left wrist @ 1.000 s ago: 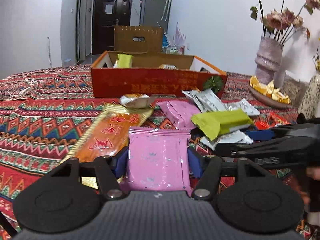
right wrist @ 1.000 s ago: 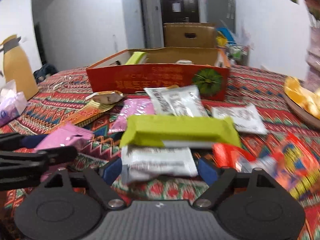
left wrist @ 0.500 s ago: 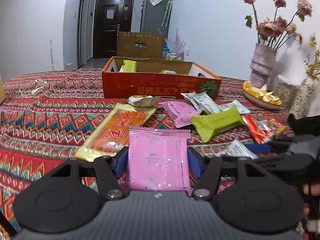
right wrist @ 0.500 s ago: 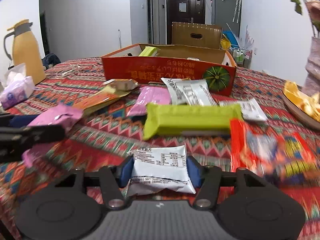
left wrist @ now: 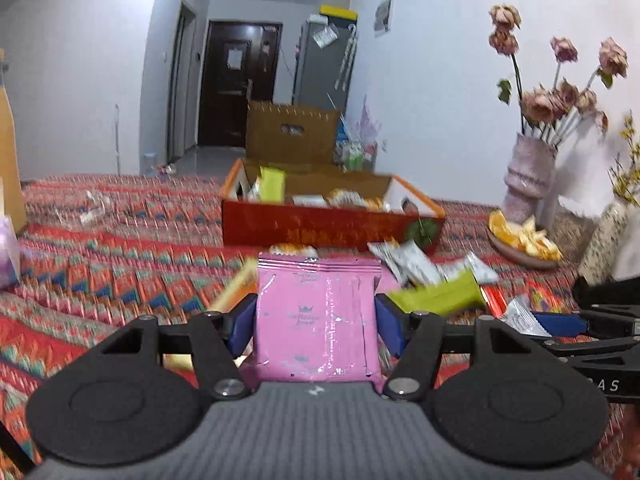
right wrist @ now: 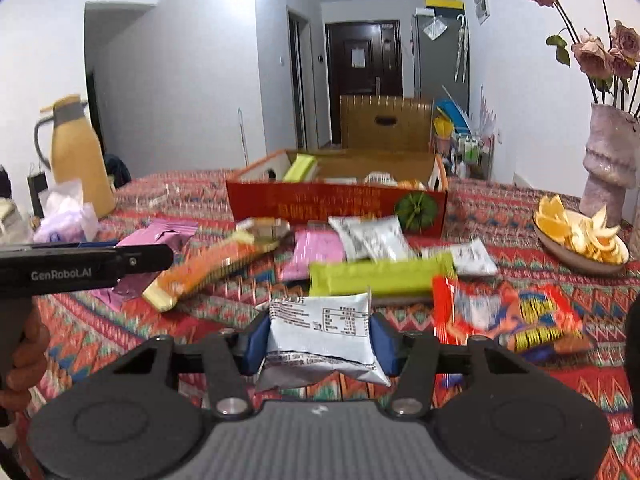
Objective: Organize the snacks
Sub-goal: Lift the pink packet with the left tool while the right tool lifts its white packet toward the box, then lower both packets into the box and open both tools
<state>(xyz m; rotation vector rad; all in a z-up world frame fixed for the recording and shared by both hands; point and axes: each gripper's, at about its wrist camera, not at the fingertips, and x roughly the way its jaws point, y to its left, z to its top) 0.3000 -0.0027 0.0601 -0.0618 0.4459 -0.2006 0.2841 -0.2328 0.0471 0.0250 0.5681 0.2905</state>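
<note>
Your left gripper (left wrist: 316, 320) is clamped on a pink packet (left wrist: 318, 316), held clear of the cloth and flat, its long axis pointing ahead. The red box (left wrist: 320, 226) lies straight in front, its near wall facing you, with both tools about equally far from it. Your right gripper (right wrist: 318, 338) pinches a white packet (right wrist: 320, 328) the same way. Between you and the box lie a green bar (right wrist: 380, 278), loose packets and an orange wrapper (right wrist: 200, 276); carry above them and clear the wall.
</note>
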